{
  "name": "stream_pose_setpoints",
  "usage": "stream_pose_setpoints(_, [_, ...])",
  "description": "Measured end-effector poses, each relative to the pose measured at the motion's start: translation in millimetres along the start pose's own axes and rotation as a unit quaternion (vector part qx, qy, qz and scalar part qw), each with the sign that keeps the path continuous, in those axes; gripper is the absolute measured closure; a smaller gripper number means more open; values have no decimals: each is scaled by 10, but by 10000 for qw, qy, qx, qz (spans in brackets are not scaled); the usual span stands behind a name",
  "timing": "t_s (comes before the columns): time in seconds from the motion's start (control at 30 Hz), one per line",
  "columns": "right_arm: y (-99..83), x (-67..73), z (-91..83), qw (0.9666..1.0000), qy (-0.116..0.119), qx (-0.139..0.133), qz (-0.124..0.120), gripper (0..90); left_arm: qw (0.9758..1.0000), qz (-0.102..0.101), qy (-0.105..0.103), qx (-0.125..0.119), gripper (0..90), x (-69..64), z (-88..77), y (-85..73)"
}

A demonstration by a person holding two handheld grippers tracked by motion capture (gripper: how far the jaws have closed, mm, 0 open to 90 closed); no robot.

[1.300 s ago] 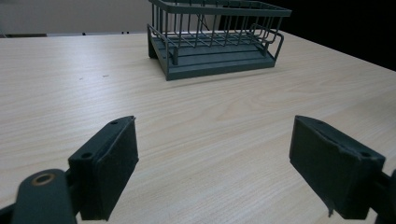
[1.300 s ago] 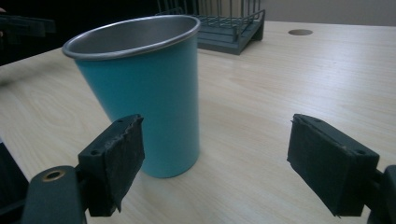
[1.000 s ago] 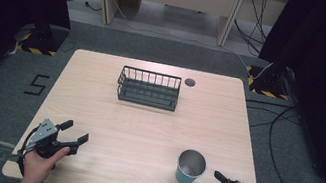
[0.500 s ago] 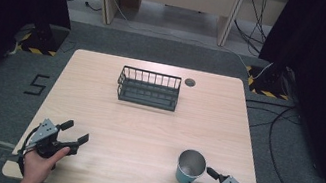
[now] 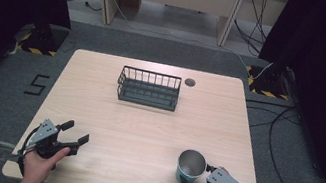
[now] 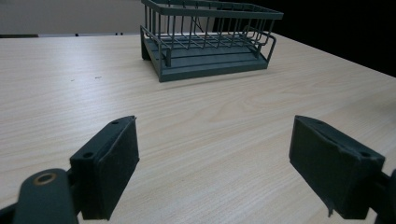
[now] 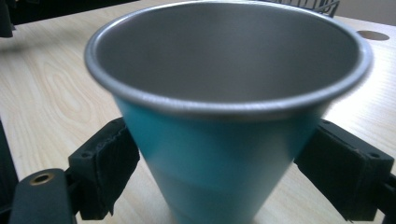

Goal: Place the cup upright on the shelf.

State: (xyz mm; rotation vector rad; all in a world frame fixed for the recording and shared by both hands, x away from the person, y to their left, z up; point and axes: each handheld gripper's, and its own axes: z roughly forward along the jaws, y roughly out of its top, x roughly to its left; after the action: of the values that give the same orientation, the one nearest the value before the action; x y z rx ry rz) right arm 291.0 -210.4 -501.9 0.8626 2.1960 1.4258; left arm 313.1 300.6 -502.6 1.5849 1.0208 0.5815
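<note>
Cup (image 5: pixel 190 165): teal outside, steel inside, upright on the table (image 5: pixel 144 129) near its front right corner.
Right gripper (image 7: pixel 224 163): jaws spread to either side of the cup's lower wall; whether the pads (image 7: pixel 109 163) touch it is hard to tell, seemingly a sliver apart.
Left gripper (image 5: pixel 73 132): front left of the table, jaws wide, holding nothing.
Rack (image 5: pixel 149 88): dark wire, table's far middle, well apart from both.
</note>
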Motion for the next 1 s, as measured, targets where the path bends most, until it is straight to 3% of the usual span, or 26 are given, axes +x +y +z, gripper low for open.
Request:
stream_pose_setpoints(0.3, [55, -9, 130, 10000, 81, -27, -32, 148, 10000, 9, -8, 2, 153, 1, -1, 0])
stream_pose_setpoints(0.7, [61, -6, 136, 10000, 30, -61, -49, 179, 10000, 31, -25, 6, 155, -4, -5, 1])
stream_pose_setpoints(1.0, [176, -6, 107, 9997, 32, -229, -70, 180, 10000, 39, -25, 2, 156, -5, -10, 1])
